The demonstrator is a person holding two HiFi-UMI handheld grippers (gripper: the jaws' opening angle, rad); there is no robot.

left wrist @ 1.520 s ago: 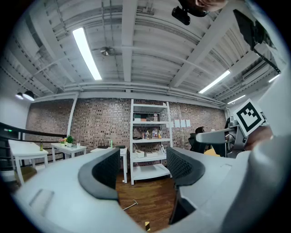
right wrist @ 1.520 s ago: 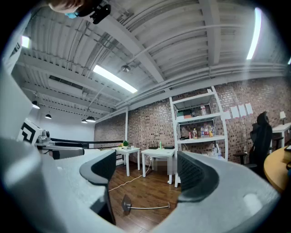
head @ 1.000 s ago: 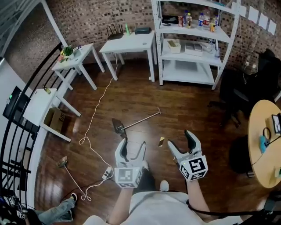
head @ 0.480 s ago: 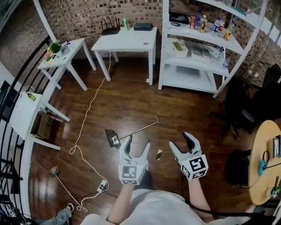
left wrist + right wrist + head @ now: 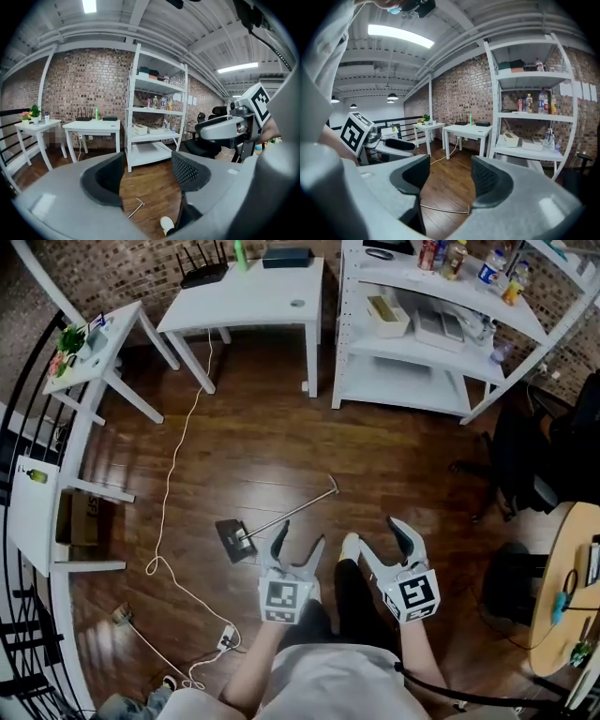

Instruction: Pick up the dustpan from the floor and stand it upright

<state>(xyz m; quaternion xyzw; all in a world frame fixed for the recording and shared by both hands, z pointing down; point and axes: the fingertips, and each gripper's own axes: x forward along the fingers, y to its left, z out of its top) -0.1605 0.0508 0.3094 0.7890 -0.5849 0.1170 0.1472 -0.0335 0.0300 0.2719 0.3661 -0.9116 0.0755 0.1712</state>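
The long-handled dustpan lies flat on the wooden floor, its dark pan point(image 5: 232, 538) to the left and its thin handle point(image 5: 300, 507) running up to the right. My left gripper point(image 5: 298, 540) hovers just right of the pan, above the handle's near part, open and empty. My right gripper point(image 5: 384, 545) hangs further right, apart from the dustpan, also open with nothing between its fingers. The handle's end point(image 5: 137, 206) shows on the floor between the jaws in the left gripper view. In the right gripper view the handle point(image 5: 440, 208) lies across the floor below the jaws.
A white cable point(image 5: 169, 484) snakes down the floor to a power strip point(image 5: 228, 638) at the left. White tables point(image 5: 244, 296) and a white shelf unit point(image 5: 422, 362) stand ahead. A black chair point(image 5: 553, 456) and a round wooden table point(image 5: 562, 587) are at the right. The person's shoe point(image 5: 350, 542) shows between the grippers.
The person has stepped forward, so the dustpan now lies right at the grippers. Both grippers have moved forward and lower, with the left one reaching the pan end.
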